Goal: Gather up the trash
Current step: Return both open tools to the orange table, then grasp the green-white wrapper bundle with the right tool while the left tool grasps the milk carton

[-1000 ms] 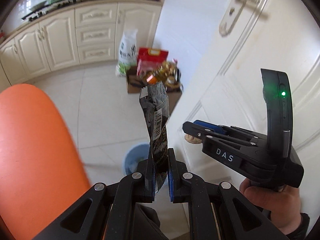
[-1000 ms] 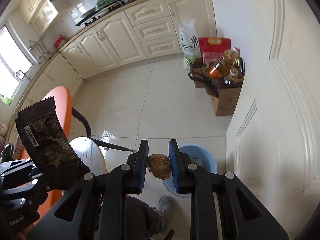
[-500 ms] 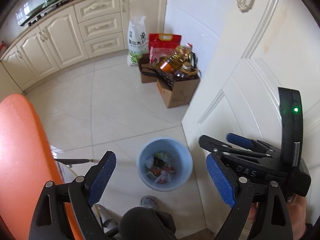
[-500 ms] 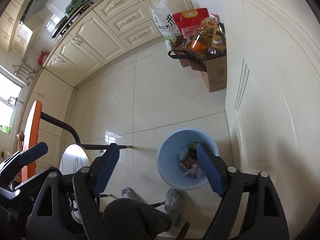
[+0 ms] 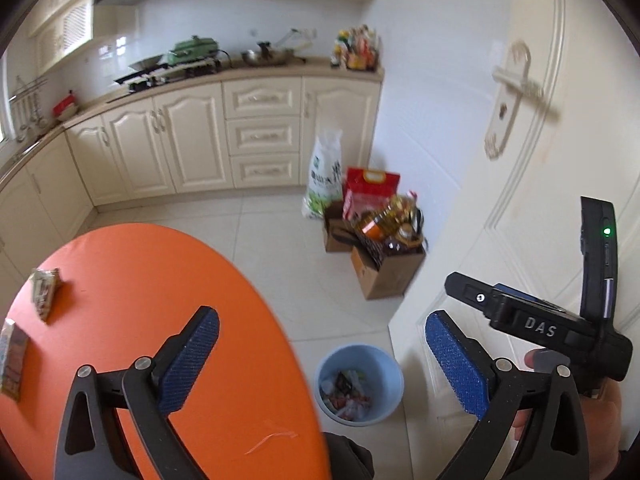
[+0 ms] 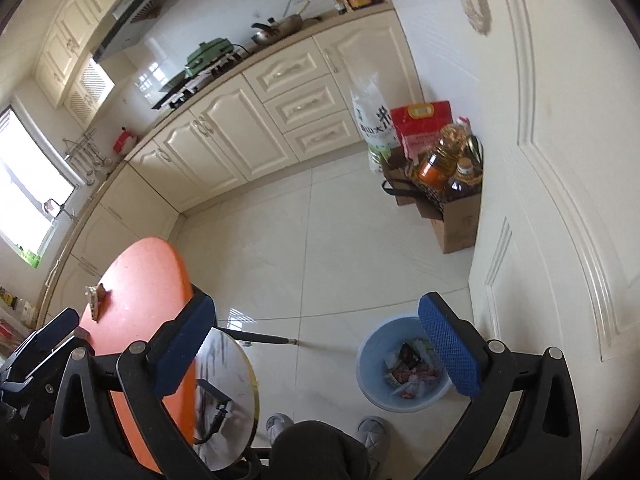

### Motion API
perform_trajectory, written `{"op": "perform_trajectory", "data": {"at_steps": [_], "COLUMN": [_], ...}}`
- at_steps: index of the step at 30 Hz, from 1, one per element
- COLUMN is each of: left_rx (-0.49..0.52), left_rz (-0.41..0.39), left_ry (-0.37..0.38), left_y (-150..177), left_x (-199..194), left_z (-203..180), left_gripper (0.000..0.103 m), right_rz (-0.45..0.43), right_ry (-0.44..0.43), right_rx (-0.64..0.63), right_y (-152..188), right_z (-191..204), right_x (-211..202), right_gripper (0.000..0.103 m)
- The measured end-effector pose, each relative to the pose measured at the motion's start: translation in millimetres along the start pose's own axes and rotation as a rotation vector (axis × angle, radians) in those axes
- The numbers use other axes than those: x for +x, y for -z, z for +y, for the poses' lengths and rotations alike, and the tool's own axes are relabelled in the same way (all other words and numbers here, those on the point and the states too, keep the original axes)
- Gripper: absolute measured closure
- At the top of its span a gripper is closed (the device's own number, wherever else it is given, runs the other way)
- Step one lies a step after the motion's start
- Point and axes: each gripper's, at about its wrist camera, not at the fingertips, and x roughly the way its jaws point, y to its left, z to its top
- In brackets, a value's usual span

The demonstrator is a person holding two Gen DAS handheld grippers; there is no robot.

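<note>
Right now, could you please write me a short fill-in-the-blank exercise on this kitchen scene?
1. The blue bin stands on the ____, beside the door.
2. The table top is coloured ____.
3. The left gripper and right gripper both stand ____, with nothing between the pads.
4. Wrappers lie on the ____.

Missing words: floor; orange; open; table
</note>
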Motion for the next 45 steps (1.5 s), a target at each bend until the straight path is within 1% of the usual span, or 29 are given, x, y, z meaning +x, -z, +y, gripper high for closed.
{"op": "perform_trajectory", "data": {"at_steps": [2, 3, 7, 10, 14, 16, 17, 19, 21, 23, 24, 26, 27, 28, 30, 32, 33, 37, 39, 44, 45], "left_rx": [-0.027, -0.043, -0.108, -0.152, -0.228, -0.253, -0.268, -0.299, -0.333, -0.369, -0.383, -0.416, -0.425, -0.434, -0.442, -0.448, -0.451, -0.454, -0.453, -0.436, -0.433], "left_rz": [-0.038, -0.055, -0.130, -0.181, -0.227, -0.241, -0.249, -0.256, -0.252, -0.242, -0.235, -0.222, -0.218, -0.212, -0.204, -0.193, -0.183, -0.123, -0.086, -0.018, -0.005], "left_ry": [-0.024, -0.035, -0.097, -0.154, -0.229, -0.271, -0.298, -0.345, -0.383, -0.418, -0.431, -0.456, -0.466, -0.479, -0.497, -0.506, -0.509, -0.519, -0.518, -0.501, -0.498], "left_y": [11.9, 20.1, 53.1, 81.6, 116.3, 131.9, 141.8, 158.8, 177.3, 193.3, 195.1, 208.1, 205.8, 210.5, 200.7, 198.0, 190.5, 177.9, 161.0, 138.5, 132.6], "left_x": [-30.8, -41.4, -105.0, -144.6, -194.4, -212.1, -222.0, -231.4, -238.3, -242.3, -237.8, -240.8, -237.2, -237.4, -231.8, -224.8, -216.7, -183.7, -166.2, -121.3, -112.2], "left_z": [21.9, 35.3, 78.8, 101.2, 133.6, 145.6, 153.7, 164.9, 177.6, 188.4, 187.8, 198.0, 200.1, 203.8, 209.7, 216.7, 224.0, 252.0, 271.2, 300.2, 314.3], "left_gripper": [0.001, 0.001, 0.001, 0.001, 0.001, 0.001, 0.001, 0.001, 0.001, 0.001, 0.001, 0.001, 0.001, 0.001, 0.001, 0.001, 0.001, 0.001, 0.001, 0.001, 0.001], "right_rz": [-0.022, -0.034, -0.073, -0.086, -0.093, -0.090, -0.089, -0.085, -0.075, -0.061, -0.053, -0.032, -0.020, -0.005, 0.018, 0.042, 0.054, 0.099, 0.130, 0.213, 0.229], "right_ry": [-0.028, -0.045, -0.116, -0.168, -0.228, -0.261, -0.270, -0.283, -0.300, -0.307, -0.309, -0.313, -0.314, -0.315, -0.314, -0.315, -0.313, -0.289, -0.271, -0.223, -0.220], "right_rx": [-0.042, -0.067, -0.162, -0.237, -0.336, -0.389, -0.410, -0.463, -0.500, -0.535, -0.554, -0.579, -0.589, -0.599, -0.613, -0.625, -0.632, -0.646, -0.654, -0.671, -0.674], "right_y": [-2.9, -3.8, 1.1, 9.5, 27.8, 39.1, 45.9, 59.3, 69.1, 77.1, 81.2, 87.5, 90.0, 92.1, 95.2, 97.7, 98.2, 98.6, 97.1, 93.3, 92.6], "right_z": [26.9, 44.1, 112.1, 164.6, 229.4, 262.9, 272.5, 301.4, 321.0, 340.8, 350.6, 363.9, 371.7, 378.9, 388.4, 401.5, 407.2, 428.8, 436.4, 446.8, 449.1], "right_x": [-13.6, -20.2, -40.7, -49.6, -56.3, -57.1, -57.4, -56.3, -52.2, -44.4, -38.8, -25.3, -17.2, -8.3, 7.3, 26.7, 36.4, 80.5, 108.3, 183.4, 198.9], "right_gripper": [0.000, 0.000, 0.000, 0.000, 0.000, 0.000, 0.000, 0.000, 0.000, 0.000, 0.000, 0.000, 0.000, 0.000, 0.000, 0.000, 0.000, 0.000, 0.000, 0.000, 0.000]}}
